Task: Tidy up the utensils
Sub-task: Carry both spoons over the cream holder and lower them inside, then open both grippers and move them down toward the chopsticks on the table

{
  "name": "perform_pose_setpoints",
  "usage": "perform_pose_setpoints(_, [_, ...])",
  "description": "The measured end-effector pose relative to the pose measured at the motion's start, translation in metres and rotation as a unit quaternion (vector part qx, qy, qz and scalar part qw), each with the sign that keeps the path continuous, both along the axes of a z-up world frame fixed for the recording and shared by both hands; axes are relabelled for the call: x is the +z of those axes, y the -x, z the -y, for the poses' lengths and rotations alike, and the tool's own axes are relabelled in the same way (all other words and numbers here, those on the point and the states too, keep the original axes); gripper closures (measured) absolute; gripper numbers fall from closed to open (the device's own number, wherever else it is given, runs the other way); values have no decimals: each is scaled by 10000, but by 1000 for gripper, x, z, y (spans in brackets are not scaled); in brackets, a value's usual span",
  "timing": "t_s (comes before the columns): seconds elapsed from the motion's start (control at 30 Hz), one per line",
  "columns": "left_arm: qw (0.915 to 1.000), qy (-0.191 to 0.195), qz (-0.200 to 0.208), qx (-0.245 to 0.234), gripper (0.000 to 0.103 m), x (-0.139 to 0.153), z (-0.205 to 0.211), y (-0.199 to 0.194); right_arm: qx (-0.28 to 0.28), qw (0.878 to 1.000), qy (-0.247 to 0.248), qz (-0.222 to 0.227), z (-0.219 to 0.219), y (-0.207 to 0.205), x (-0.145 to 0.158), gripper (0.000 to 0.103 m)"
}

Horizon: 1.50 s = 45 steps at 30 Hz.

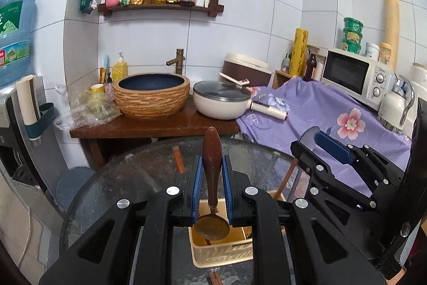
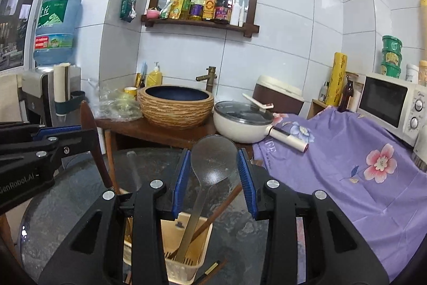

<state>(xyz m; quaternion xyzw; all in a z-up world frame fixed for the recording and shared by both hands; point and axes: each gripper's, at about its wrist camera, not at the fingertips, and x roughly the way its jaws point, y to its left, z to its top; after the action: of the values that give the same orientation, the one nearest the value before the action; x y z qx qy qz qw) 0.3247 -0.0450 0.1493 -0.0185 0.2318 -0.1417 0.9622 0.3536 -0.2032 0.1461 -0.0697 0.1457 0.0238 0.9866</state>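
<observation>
Utensil basket (image 1: 221, 250) before pan (image 1: 221, 104), basin (image 1: 151, 95)

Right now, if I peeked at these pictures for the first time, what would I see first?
Probably the spoons poking up close in front. The left tool pinches a wooden-handled spoon, bowl down, over a cream basket on the glass table. The right tool frames a clear ladle standing in that basket, and behind sit a woven-looking sink bowl and a flowery purple cloth.
</observation>
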Motion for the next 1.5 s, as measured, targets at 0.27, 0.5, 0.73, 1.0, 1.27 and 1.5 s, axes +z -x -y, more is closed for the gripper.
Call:
perform_pose_setpoints(0.27, [9995,-53,-281,-117,89,-32,0,4,97,9993,-124,-328,3,7,-35,66])
perform_pose_setpoints(0.5, [9986,-153,-482,-178,89,-53,3,2,199,9975,-178,-655,2,9,-62,66])
perform_pose_setpoints(0.73, [9975,-190,-649,-204,88,-67,2,-3,243,9961,-282,-800,7,8,-73,66])
perform_pose_setpoints(1.0, [9981,-154,-534,-256,74,-60,-2,6,220,9970,-280,-684,12,18,-68,55])
perform_pose_setpoints(1.27, [9999,22,96,-39,34,-43,-34,62,255,9963,-577,-583,34,65,-60,45])
perform_pose_setpoints(1.5, [9975,-105,-681,-154,39,-94,-40,77,197,9810,-999,-1652,50,80,-112,45])
